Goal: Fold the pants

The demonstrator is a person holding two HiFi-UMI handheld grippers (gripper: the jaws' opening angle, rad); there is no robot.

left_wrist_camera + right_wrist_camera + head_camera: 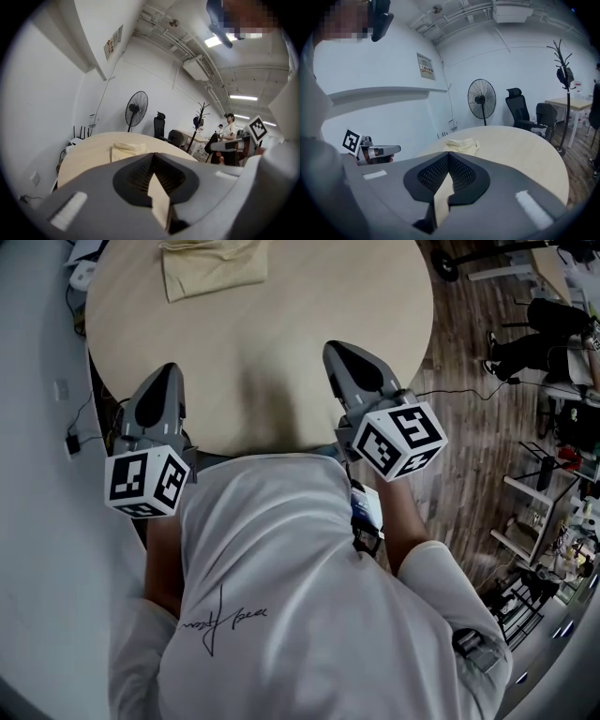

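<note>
both sets of jaws are closed tight and there's nothing between them. the left gripper (161, 381) and right gripper (345, 357) hover over the near rim of the round surface (281, 362), one on each side of the person's body, tips aimed across the top and a touch downward. that reads to me as a parked pose, hands off the cloth. out past them, well apart from both, the pants (214, 266) lie at the far side as a compact pale bundle, flat on the wood and touched by neither gripper. i'd judge them already folded. in the head view the long axis runs left to right with a slight tilt, though the far edge is cut off. waist or cuffs, i can't tell which end is which.
</note>
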